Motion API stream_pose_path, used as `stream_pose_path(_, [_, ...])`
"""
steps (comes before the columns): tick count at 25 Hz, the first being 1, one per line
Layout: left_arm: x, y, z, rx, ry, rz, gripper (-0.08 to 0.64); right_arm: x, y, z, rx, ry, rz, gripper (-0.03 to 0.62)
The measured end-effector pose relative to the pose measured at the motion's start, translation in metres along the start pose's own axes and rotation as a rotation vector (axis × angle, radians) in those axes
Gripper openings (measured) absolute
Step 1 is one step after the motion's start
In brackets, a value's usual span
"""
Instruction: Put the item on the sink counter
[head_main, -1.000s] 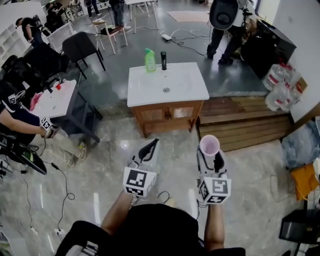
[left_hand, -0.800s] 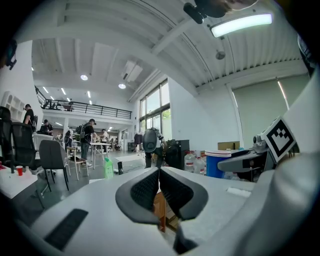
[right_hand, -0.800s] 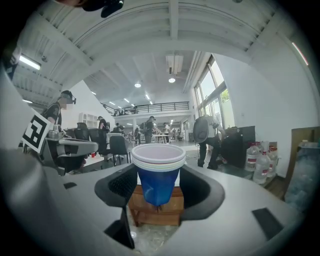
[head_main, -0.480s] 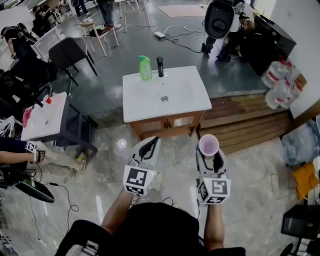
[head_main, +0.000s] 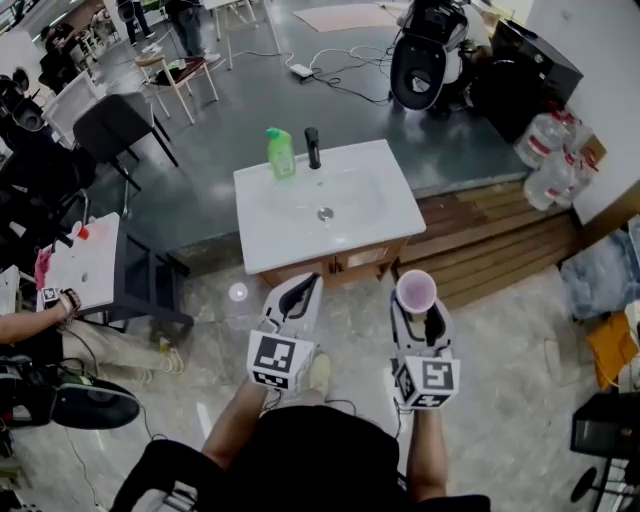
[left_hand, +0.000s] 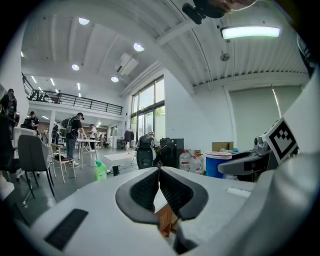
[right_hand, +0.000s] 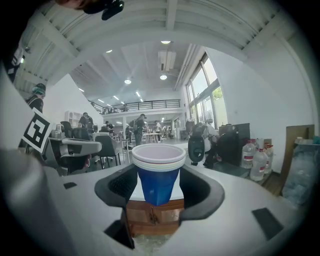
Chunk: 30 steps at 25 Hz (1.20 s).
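The left gripper has its jaws clenched together on nothing. The right gripper grasps 1 blue cup, held upright just in front of the white sink counter. A green bottle stands there beside the black faucet.
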<state>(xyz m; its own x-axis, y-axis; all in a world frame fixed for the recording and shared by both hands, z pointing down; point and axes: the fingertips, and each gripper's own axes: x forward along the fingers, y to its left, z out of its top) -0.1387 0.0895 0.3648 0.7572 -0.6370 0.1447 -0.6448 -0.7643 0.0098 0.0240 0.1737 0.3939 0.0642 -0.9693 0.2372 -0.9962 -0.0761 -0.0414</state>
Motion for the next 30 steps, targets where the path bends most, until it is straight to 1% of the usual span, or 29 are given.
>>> stream_pose_path(6, [0.022,0.023,0.001,-0.001,-0.002,-0.051,0.006,0.023,0.006,0.005,0.005,-0.008,-0.041,0.264])
stream_pose_path(12, [0.042,0.031,0.008,0.019,-0.023,-0.099,0.006,0.036,-0.001,0.006,0.011,-0.007,-0.098,0.264])
stream_pose_path(16, [0.055,0.033,0.008,0.014,-0.023,-0.121,0.006,0.045,-0.007,0.012,0.007,-0.046,-0.106,0.264])
stream_pose_path(20, [0.071,0.034,0.01,0.024,-0.026,-0.133,0.006,0.054,-0.018,0.012,0.017,-0.036,-0.125,0.264])
stream_pose_path(27, [0.11,0.039,0.005,0.025,-0.015,-0.138,0.006,0.087,-0.042,0.01,0.033,-0.049,-0.122,0.264])
stream_pose_path(30, [0.132,0.04,0.006,0.03,-0.012,-0.137,0.006,0.105,-0.055,0.01,0.033,-0.038,-0.122,0.263])
